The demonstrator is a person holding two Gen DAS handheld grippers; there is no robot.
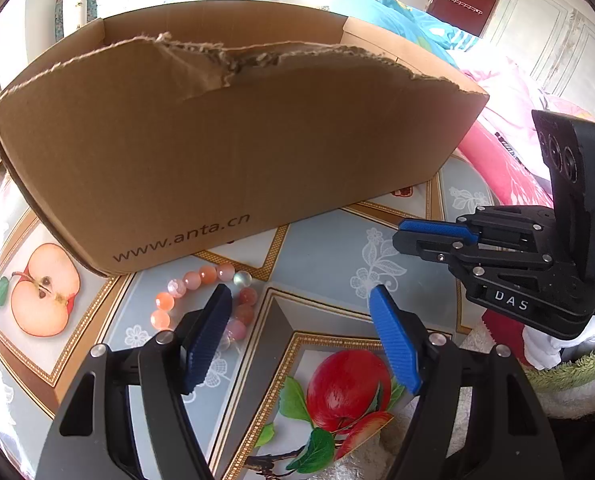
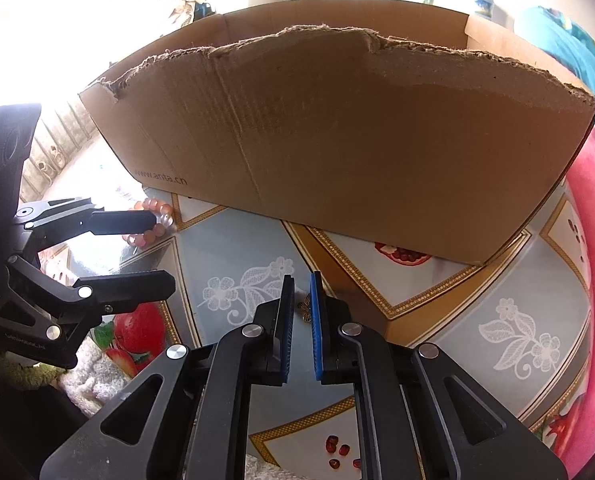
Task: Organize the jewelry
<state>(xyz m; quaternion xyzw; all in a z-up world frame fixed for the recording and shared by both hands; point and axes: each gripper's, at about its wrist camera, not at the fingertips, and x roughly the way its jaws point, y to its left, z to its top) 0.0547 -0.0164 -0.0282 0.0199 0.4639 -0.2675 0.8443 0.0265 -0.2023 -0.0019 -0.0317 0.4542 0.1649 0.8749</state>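
left gripper (image 1: 299, 294) jaws wide apart, pink bead bracelet (image 1: 201, 300) at its 10 o'clock, right gripper (image 2: 302, 280) pinching small bronze flower charm (image 2: 304, 309), torn cardboard box (image 1: 225, 152) at 12

Bracelet (image 1: 201, 304) partly hidden; box (image 1: 233, 152) interior unseen

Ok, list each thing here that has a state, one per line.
Brown cardboard box: open-topped, front edge torn, upright on the table.
Pink and orange bead bracelet: lying on the table, ungripped.
Left claw: open, over the bracelet.
Right claw: shut on a small bronze flower-shaped ornament.
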